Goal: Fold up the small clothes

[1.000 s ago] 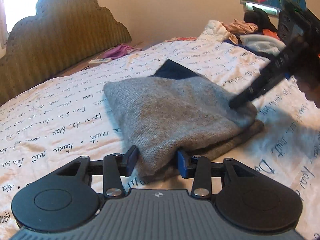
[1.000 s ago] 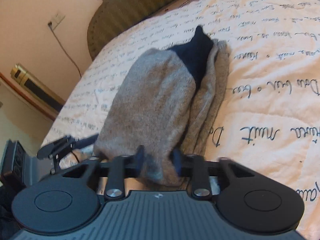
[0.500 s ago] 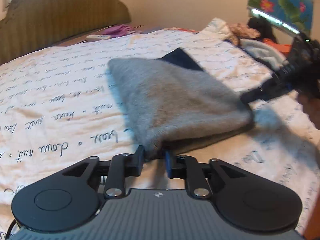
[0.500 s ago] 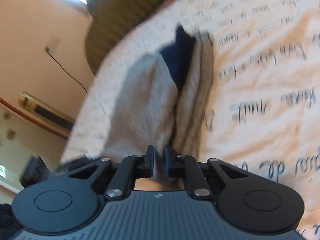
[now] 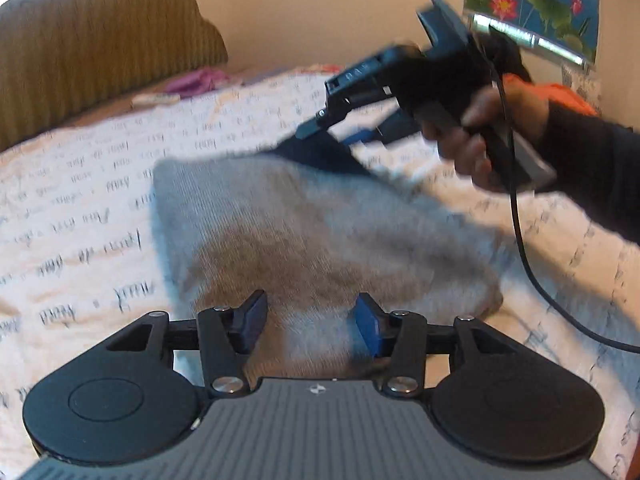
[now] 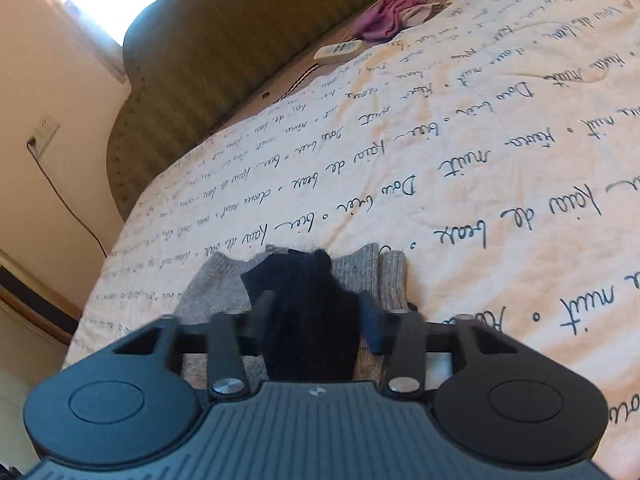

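A folded grey knit garment (image 5: 320,240) with a dark navy part (image 5: 320,152) lies on the bed. My left gripper (image 5: 308,318) is open, its jaws wide apart over the garment's near edge. My right gripper (image 5: 340,132) shows in the left wrist view above the garment's far navy corner, held by a hand. In the right wrist view my right gripper (image 6: 314,316) is open, with the navy cloth (image 6: 304,300) and grey knit (image 6: 216,284) lying between and under the jaws.
The bedsheet (image 6: 460,160) is white with black script. An olive padded headboard (image 5: 80,60) stands behind. A remote (image 6: 338,50) and a purple cloth (image 6: 388,14) lie near the headboard. A cable (image 5: 520,240) hangs from the right gripper.
Both grippers were shut on the garment's corners half a second ago and have opened. The right gripper has moved to the far navy end. The garment lies flatter.
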